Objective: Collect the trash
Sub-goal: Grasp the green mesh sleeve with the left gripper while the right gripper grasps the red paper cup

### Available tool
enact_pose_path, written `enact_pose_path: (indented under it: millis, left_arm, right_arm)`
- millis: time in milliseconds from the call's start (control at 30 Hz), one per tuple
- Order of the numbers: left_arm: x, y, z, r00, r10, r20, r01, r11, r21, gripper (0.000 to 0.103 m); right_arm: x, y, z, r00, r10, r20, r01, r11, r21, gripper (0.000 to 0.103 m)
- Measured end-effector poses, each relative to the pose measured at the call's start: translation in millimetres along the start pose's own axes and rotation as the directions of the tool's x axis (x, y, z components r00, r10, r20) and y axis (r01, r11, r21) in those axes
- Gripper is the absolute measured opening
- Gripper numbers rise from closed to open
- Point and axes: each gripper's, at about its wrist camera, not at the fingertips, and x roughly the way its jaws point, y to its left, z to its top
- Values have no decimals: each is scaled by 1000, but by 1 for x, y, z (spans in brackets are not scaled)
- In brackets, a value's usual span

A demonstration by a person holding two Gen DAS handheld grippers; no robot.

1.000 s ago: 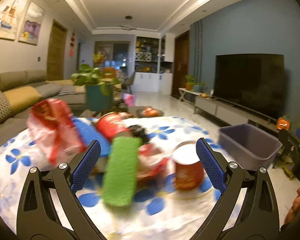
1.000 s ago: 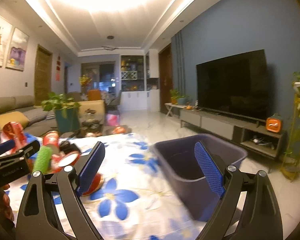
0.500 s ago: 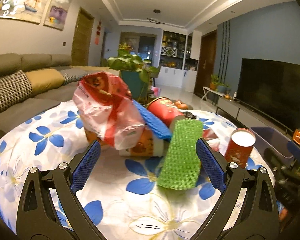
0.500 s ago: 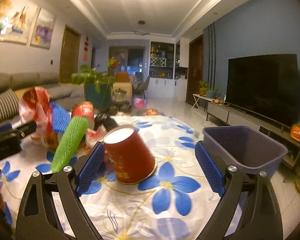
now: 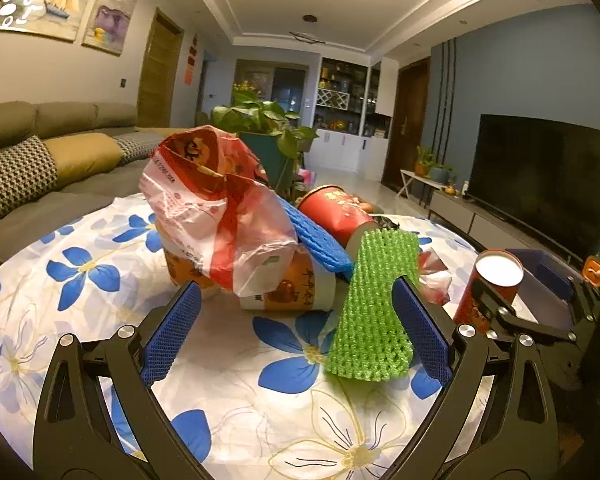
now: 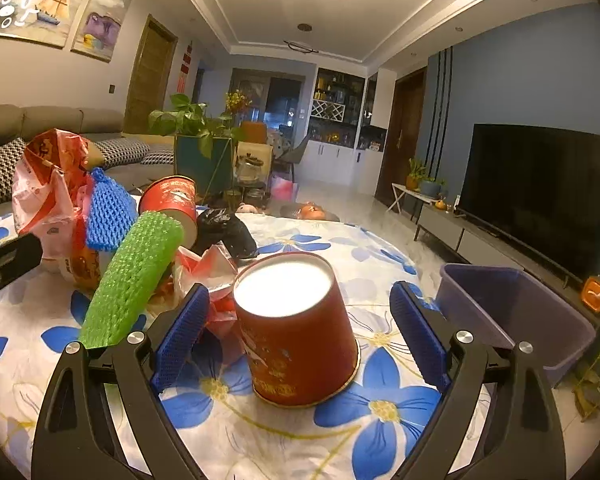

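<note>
Right wrist view: right gripper (image 6: 300, 332) held wide around an upside-down red paper cup (image 6: 295, 328) on the flower-print tabletop (image 6: 380, 420), jaws closing, blue pads (image 6: 179, 336) clear of the cup wall on both sides. Cup stood just beside a purple bin (image 6: 512, 312) at the tabletop's right edge. Behind the cup, crumpled red-and-white wrapper (image 6: 207, 268), black bag (image 6: 223, 232), second red cup (image 6: 171, 200) lying tilted on the heap, green foam net sleeve (image 6: 135, 272) leaning down toward the cloth, blue foam net (image 6: 107, 216) and a red-and-white plastic bag (image 6: 47, 188) at the far left. Part of the left gripper's black body seen at the left border.

Left wrist view: left gripper (image 5: 295, 336) released, nothing between its pads, pointed at the trash pile. Plastic bag (image 5: 215, 208) draped over an orange printed cup (image 5: 295, 288) lying on its side; blue net (image 5: 320, 240) wedged between bag and tilted red cup (image 5: 336, 212); green sleeve (image 5: 376, 308) just inside the right pad, whether touching it unclear. Upside-down cup (image 5: 488, 292) off to the right, with the right gripper (image 5: 540, 312) around it and the bin (image 5: 548, 276) behind. Sofa (image 5: 59, 160) and potted plant (image 5: 259, 120) beyond the tabletop
</note>
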Motion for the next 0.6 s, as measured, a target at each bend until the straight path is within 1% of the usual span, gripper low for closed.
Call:
enact_pose_path:
  millis: [33, 67, 133, 267, 367, 467, 533, 600]
  left_arm:
    - [1, -1, -1, 1000, -4, -3, 4, 1000, 4, 94]
    - [3, -2, -1, 1000, -9, -9, 9, 1000, 8, 94]
    - [6, -4, -2, 1000, -21, -17, 21, 1000, 10, 94]
    - [13, -11, -4, 998, -49, -27, 50, 999, 20, 94]
    - [19, -24, -6, 997, -66, -40, 69, 996, 54, 94]
    - [33, -35, -9, 992, -95, -81, 101, 991, 82, 94]
    - [42, -38, -10, 986, -116, -119, 125, 989, 73, 94]
    - [50, -39, -10, 981, -124, -147, 134, 989, 60, 91]
  right_arm:
    - [3, 0, 0, 1000, 5, -6, -5, 1000, 0, 77]
    - [7, 0, 1, 1000, 9, -18, -9, 1000, 2, 74]
    - [13, -2, 0, 999, 18, -44, -18, 1000, 10, 59]
    - [12, -13, -1, 998, 35, -45, -32, 997, 64, 58]
    - [7, -25, -3, 999, 34, -38, -30, 993, 117, 58]
    - [0, -35, -5, 999, 29, -29, -24, 987, 157, 58]
    - [-6, -38, -7, 999, 25, -21, -21, 987, 161, 58]
    - [-9, -39, -8, 1000, 17, -21, -13, 988, 153, 58]
